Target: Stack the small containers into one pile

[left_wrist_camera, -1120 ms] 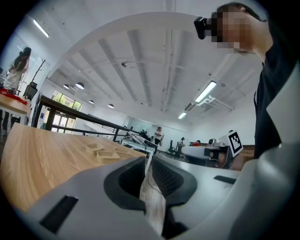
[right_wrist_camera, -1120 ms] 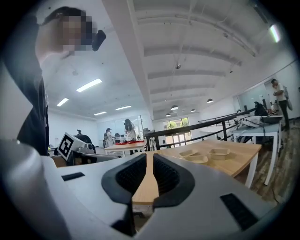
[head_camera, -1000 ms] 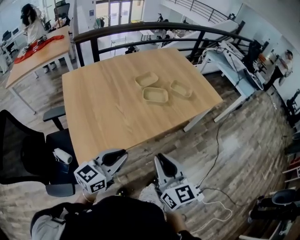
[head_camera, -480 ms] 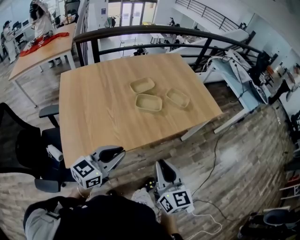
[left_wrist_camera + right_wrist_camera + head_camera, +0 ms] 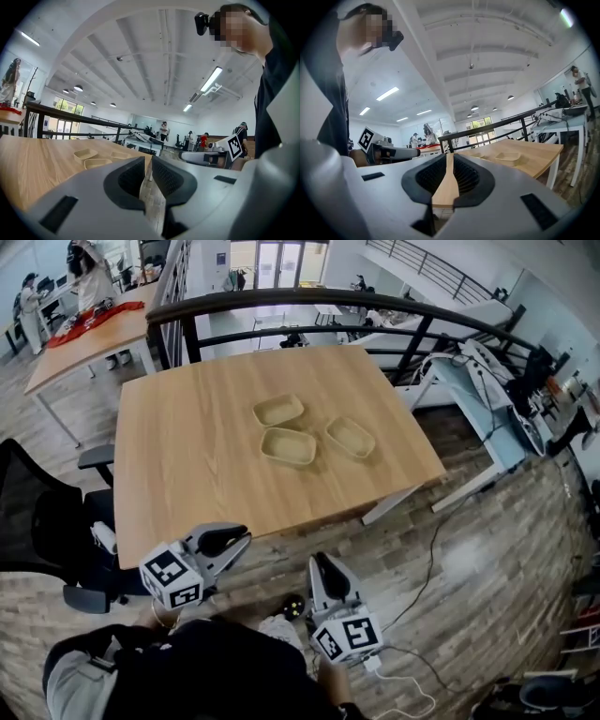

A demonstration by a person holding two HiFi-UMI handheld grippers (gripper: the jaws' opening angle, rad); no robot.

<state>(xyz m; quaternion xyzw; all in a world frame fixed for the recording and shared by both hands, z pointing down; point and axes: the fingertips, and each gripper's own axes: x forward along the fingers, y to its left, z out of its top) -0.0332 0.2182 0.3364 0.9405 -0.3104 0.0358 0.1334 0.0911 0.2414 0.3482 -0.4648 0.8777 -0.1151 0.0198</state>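
Three small beige containers lie apart near the far middle of the wooden table (image 5: 187, 465): one at the back (image 5: 278, 410), one in front of it (image 5: 288, 446), one to the right (image 5: 351, 437). Both grippers are short of the table's near edge, over the floor, far from the containers. My left gripper (image 5: 241, 538) is shut and empty, its tips just at the table's front edge. My right gripper (image 5: 318, 563) is shut and empty too. The left gripper view shows the containers (image 5: 97, 162) low over the tabletop, left of its shut jaws. One container (image 5: 508, 157) appears in the right gripper view.
A black office chair (image 5: 37, 531) stands left of the table. A black railing (image 5: 281, 306) runs behind it. A white desk (image 5: 478, 381) stands to the right, and a cable (image 5: 431, 540) trails on the wood floor. People stand by a far table with a red cloth (image 5: 89, 320).
Both grippers have moved forward toward the table's near edge along with the person. The jaws have stayed shut. The containers have not moved on the table.
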